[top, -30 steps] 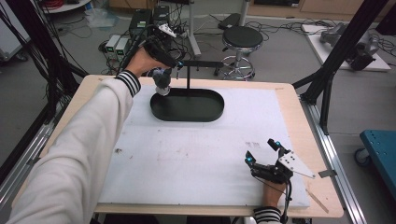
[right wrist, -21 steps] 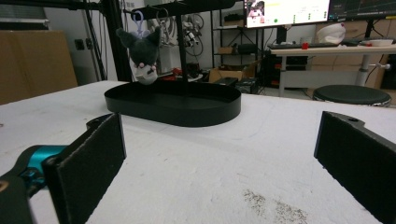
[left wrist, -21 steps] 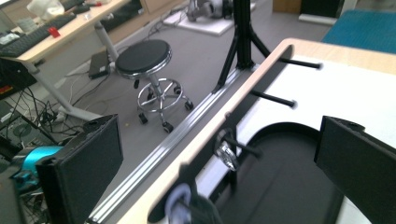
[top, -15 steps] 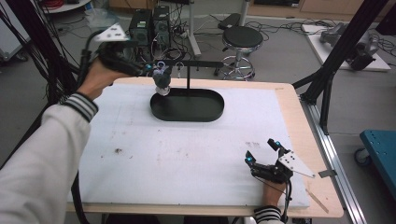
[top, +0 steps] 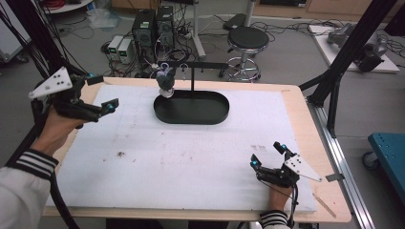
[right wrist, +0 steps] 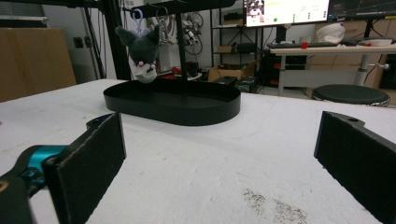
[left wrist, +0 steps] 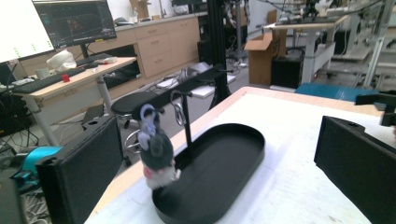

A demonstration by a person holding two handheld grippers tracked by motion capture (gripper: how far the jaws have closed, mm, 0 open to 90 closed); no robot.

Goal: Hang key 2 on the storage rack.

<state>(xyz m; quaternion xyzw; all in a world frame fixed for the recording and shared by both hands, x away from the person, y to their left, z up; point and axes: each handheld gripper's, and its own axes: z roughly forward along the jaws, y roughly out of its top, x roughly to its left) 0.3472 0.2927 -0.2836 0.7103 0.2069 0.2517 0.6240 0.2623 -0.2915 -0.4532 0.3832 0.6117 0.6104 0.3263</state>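
A small dark grey plush keychain hangs by its lilac loop from the crossbar of a black stand, over the left end of a black oval tray. My left gripper is open and held above the table's left edge, well left of the plush. In the left gripper view the plush and tray lie ahead between the wide-apart jaws. My right gripper rests open on the white mat near the front right. In the right gripper view the plush hangs above the tray farther off.
A white foam mat covers the wooden table. A silver carabiner hangs on the bar beside the plush. Behind the table stand a black stool and computer cases. Black frame posts rise at the right.
My left gripper has let go of the plush and drawn back to the left, away from the stand. The plush now hangs free from the bar. The right gripper has not moved.
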